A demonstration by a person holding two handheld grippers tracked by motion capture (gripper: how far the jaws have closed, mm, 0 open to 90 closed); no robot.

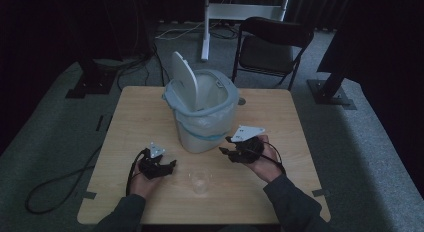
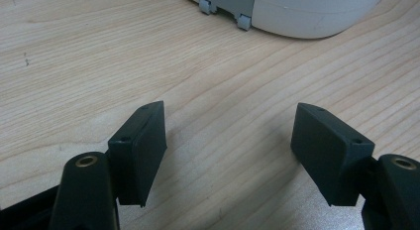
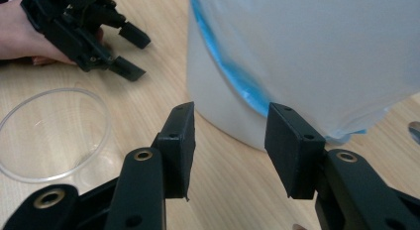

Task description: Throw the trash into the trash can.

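Note:
A white bin (image 1: 205, 109) with its lid up and a white liner bag edged in blue stands on the middle of the wooden table (image 1: 280, 122). In front of it sits a clear plastic cup (image 1: 200, 182), upright. My left gripper (image 1: 172, 165) rests low on the table to the cup's left, open, with bare wood between its fingers (image 2: 143, 150). To the bin's right my right gripper (image 1: 225, 146) hovers open, nothing between its fingers (image 3: 178, 145), pointing at the bin's lower wall (image 3: 233, 116). The cup's rim (image 3: 52, 133) and the left gripper (image 3: 131, 55) appear in the right gripper view.
The bin's base and hinge (image 2: 228, 9) lie just ahead of the left gripper. A black folding chair (image 1: 272, 47) and a white stand (image 1: 206, 27) sit behind the table. Cables run over the floor at the left (image 1: 60, 179).

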